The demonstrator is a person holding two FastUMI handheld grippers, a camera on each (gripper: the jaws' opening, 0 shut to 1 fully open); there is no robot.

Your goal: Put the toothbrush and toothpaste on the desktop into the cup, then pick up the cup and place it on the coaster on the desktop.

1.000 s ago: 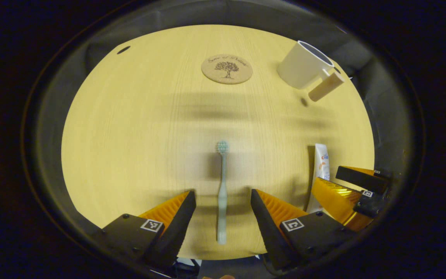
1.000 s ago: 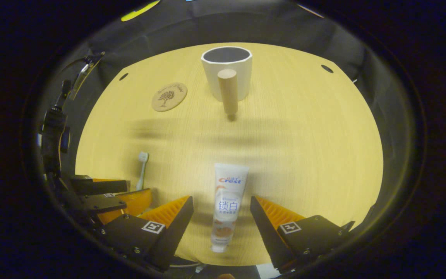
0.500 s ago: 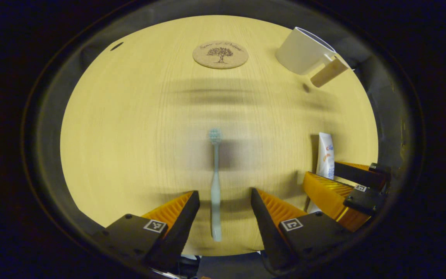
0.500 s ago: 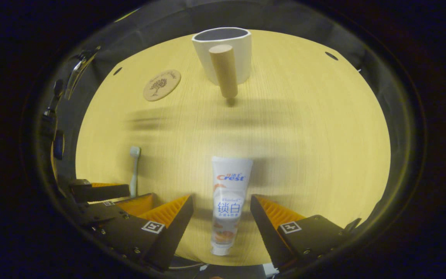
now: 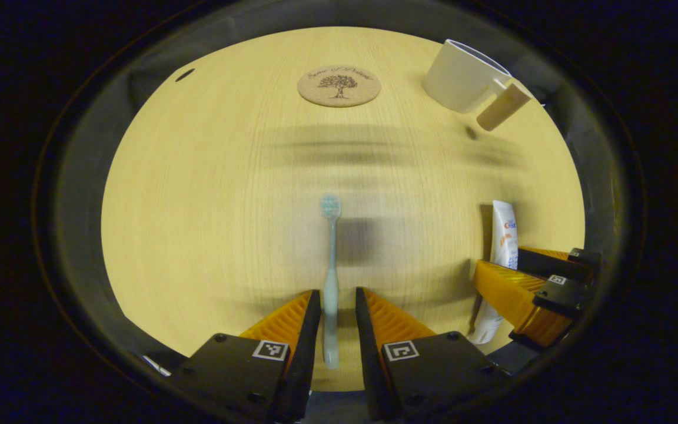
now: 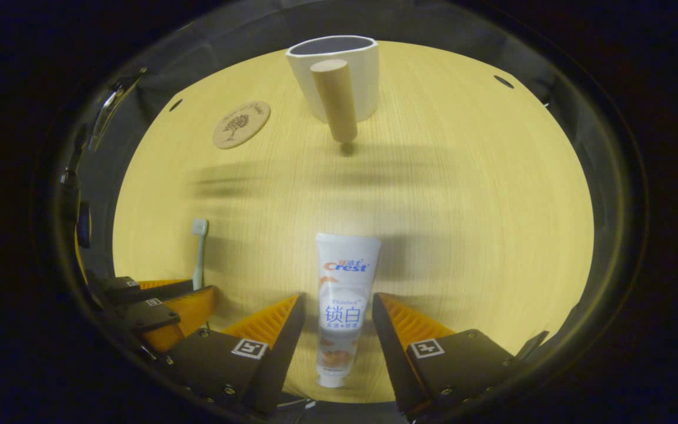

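step: grasping both items | left gripper (image 5: 334, 300) fingers narrow around toothbrush (image 5: 331, 277), contact unclear | right gripper (image 6: 335, 303) fingers narrowing beside toothpaste (image 6: 342, 294) | next: clamp, lift, carry to cup (image 6: 339, 70)

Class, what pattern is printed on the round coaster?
A dark tree on the cork-brown coaster, clearest in the left gripper view.

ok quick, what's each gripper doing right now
Left gripper: nearly shut around the toothbrush, contact unclear.
Right gripper: narrowed around the toothpaste, contact unclear.
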